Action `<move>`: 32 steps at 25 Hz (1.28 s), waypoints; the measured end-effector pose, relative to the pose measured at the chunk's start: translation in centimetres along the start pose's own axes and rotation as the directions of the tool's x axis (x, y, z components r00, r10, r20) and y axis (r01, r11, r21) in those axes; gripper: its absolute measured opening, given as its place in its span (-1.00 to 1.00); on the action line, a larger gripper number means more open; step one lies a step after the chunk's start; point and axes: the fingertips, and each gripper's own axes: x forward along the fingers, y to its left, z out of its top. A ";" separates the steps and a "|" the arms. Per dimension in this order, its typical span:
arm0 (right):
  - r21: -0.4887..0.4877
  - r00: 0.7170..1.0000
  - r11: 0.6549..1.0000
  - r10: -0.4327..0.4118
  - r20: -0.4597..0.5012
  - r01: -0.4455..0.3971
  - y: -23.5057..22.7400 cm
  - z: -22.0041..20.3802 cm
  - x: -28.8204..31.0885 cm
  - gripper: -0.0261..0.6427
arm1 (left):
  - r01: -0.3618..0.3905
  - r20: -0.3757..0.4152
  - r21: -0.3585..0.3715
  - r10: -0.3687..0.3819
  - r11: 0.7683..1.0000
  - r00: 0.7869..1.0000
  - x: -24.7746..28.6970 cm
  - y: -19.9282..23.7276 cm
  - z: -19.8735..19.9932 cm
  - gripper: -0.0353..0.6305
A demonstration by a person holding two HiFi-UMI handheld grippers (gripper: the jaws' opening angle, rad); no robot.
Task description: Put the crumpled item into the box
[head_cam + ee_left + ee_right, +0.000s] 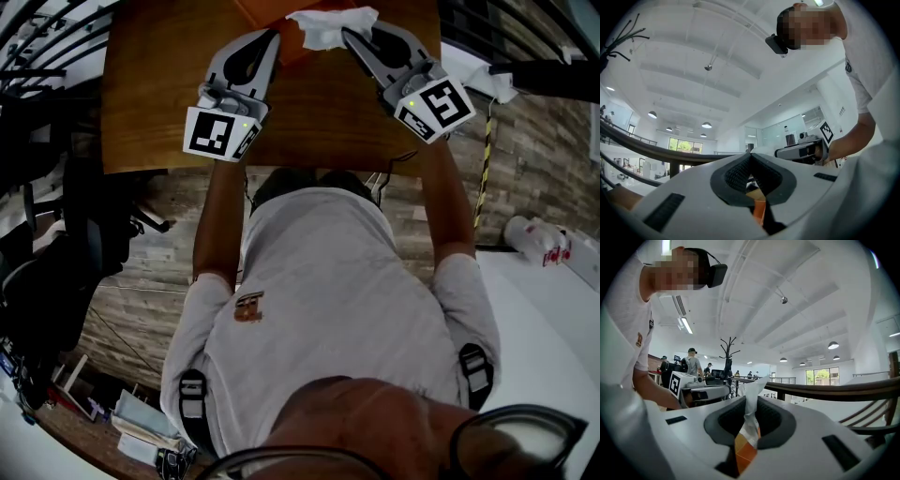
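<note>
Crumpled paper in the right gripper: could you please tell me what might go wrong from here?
The right gripper pinches only a fold of the crumpled paper, so it might slip or tear. The shut left gripper sits close by the orange box and could nudge it. The box is mostly out of the head view, so a drop may miss.
</note>
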 end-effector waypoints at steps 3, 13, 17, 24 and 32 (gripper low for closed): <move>0.015 0.998 1.000 -0.003 -0.067 0.004 -1.2 -1.8 1.9 -0.73 | 0.024 -0.007 -0.005 -0.024 1.000 1.000 0.7 1.4 -0.9 -0.83; 0.123 0.938 0.992 0.055 -0.342 -0.013 -5.4 -9.9 6.2 -0.72 | 0.038 -0.058 -0.021 -0.039 0.999 0.998 2.5 2.4 -3.9 -0.84; 0.156 0.897 0.988 0.078 -0.435 -0.010 -6.8 -12.9 7.6 -0.72 | 0.016 -0.071 -0.026 -0.018 1.000 0.997 3.2 3.1 -4.6 -0.84; 0.220 0.815 0.975 0.143 -0.562 -0.019 -8.5 -17.5 9.8 -0.72 | -0.020 -0.091 -0.028 0.017 0.999 0.996 4.1 4.3 -5.9 -0.84; 0.234 0.703 0.972 0.180 -0.688 -0.020 -9.1 -22.2 12.2 -0.72 | -0.054 -0.110 -0.040 0.050 0.998 0.993 4.8 6.6 -7.5 -0.84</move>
